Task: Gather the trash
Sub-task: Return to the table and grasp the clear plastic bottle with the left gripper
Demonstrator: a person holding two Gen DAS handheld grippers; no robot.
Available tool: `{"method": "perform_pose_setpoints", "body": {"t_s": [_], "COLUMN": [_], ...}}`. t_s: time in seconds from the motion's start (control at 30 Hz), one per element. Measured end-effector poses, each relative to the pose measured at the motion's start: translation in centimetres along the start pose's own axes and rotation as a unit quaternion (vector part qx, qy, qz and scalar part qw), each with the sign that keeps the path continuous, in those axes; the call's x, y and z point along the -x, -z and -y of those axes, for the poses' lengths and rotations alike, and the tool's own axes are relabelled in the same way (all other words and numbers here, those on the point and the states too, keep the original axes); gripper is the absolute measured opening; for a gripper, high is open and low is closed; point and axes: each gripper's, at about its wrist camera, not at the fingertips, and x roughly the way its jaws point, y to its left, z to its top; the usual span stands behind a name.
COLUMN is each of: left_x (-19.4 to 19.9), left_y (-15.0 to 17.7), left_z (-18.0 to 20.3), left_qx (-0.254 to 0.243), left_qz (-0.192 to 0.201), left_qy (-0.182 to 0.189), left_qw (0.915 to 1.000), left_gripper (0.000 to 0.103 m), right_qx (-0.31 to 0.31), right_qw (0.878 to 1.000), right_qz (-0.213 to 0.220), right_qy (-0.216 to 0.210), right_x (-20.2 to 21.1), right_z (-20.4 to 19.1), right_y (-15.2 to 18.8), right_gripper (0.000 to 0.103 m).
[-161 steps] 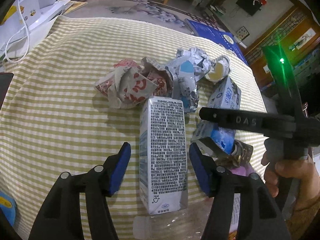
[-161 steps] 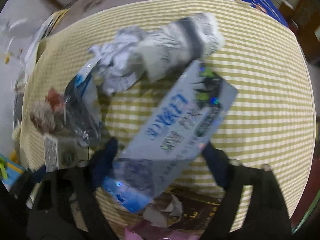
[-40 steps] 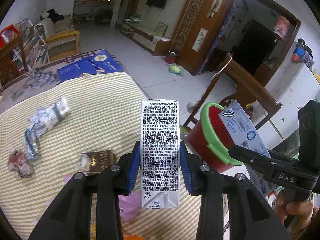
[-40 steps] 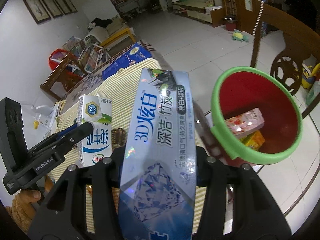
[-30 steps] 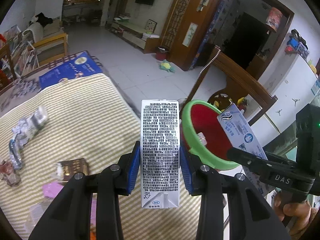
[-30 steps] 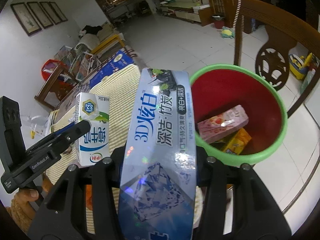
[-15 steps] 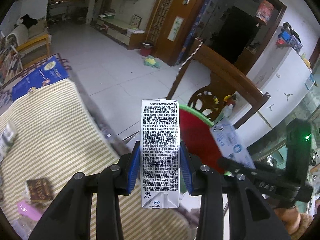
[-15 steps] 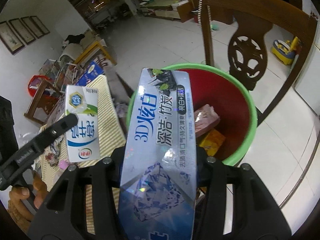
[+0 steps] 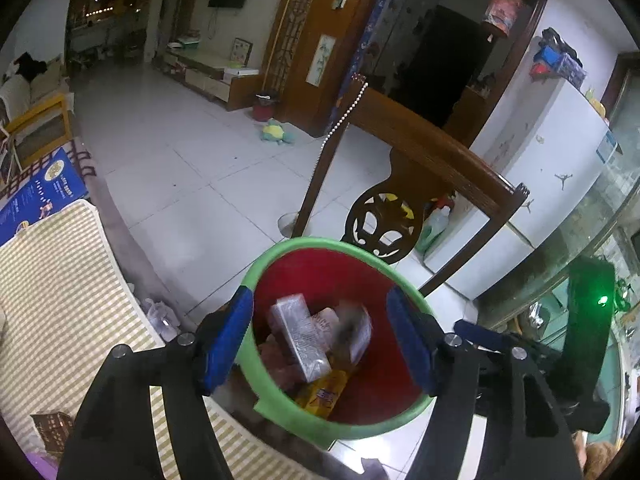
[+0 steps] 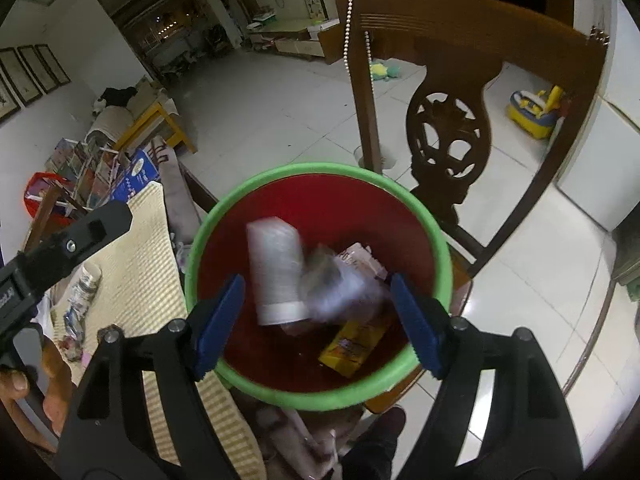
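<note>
Hanging over the red bin (image 10: 320,394) with the green rim, the right gripper (image 10: 316,320) has its jaws wide apart and holds nothing. The left gripper (image 9: 322,338) is spread wide and bare too. Down in the bin, a blurry white carton (image 10: 276,276) and a blurry box (image 10: 340,292) lie on older trash. More trash (image 10: 80,292) waits on the striped cloth (image 10: 136,280) at 9 o'clock, so the job is partly done.

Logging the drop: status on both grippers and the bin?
Left gripper open, right gripper open, both empty. Cartons blurred inside red plastic bin with green rim. Nothing in the way.
</note>
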Motion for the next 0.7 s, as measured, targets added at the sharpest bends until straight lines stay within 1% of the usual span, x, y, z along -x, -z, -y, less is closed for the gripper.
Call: {"method": "perform_pose_setpoints", "body": {"t_s": [0.1,0.17,0.3,0.37,0.47,0.53,0.6,0.67,0.7], "left_x": [0.9,2.0,4.7,6.8,9.4,11.4,13.3,14.9,16.0], "left_y": [0.7,1.5,3.0,4.1,5.7,7.2,9.2,10.8,12.0], "left_z": [-1.0,-2.1,-4.6,-6.4,-9.1,-11.4,-14.0,-16.2,-17.8], "left_qx": [0.009,0.018,0.029,0.038,0.053,0.059,0.061,0.06,0.059], "left_qz": [-0.003,-0.005,0.003,0.01,0.016,0.017,0.012,0.005,-0.003], "left_qy": [-0.003,-0.008,-0.027,-0.042,-0.065,-0.084,-0.108,-0.125,-0.136], "left_qw": [0.9999,0.9998,0.9992,0.9983,0.9964,0.9946,0.9922,0.9903,0.9889], "left_gripper": [0.066,0.066,0.066,0.067,0.072,0.072,0.073,0.073,0.074], "right_qx": [-0.013,-0.009,0.017,0.048,0.098,0.141,0.175,0.197,0.204], "right_qw": [1.0,1.0,1.0,0.999,0.995,0.99,0.984,0.978,0.975], "right_qz": [0.002,0.003,0.006,0.003,-0.006,-0.016,-0.029,-0.047,-0.058], "right_qy": [-0.008,-0.012,-0.019,-0.022,-0.024,-0.022,-0.025,-0.046,-0.063], "right_x": [0.6,0.9,1.3,1.4,1.2,0.9,0.5,-0.1,-0.4], "right_z": [-0.3,-1.1,-4.2,-7.1,-10.9,-14.0,-16.6,-19.2,-20.5], "right_y": [0.7,1.0,1.8,2.4,3.4,4.4,5.6,6.9,7.6], "right_gripper": [0.074,0.074,0.082,0.086,0.092,0.096,0.098,0.098,0.098]}}
